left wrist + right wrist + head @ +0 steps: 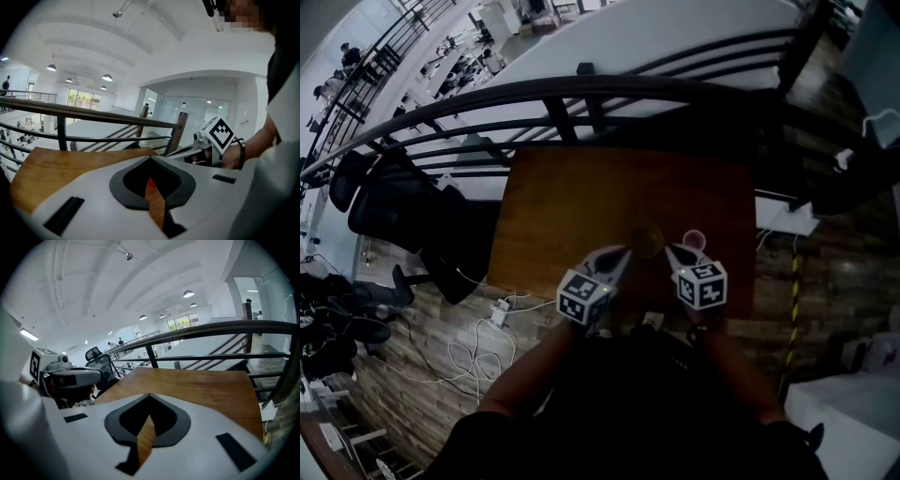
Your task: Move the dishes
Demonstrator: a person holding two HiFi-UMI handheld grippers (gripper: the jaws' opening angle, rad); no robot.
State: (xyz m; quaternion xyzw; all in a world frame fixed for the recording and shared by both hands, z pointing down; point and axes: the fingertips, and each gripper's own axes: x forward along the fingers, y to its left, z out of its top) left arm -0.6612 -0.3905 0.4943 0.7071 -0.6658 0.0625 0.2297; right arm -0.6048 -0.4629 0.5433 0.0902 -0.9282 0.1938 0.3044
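I see both jaws clenched, empty: left gripper (622,255) and right gripper (673,251) hover at the table's (572,197) 6 o'clock edge. Brownish dish (646,240) and pale-rimmed dish (695,239) sit at their 12 o'clock.

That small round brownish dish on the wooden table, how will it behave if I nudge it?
The dish looks small and low, so probably light and unlikely to tip. On the smooth wooden table it would likely slide.

Wooden table (581,206) beside dark railing (534,92), black office chair (394,206) on plank floor (422,314)
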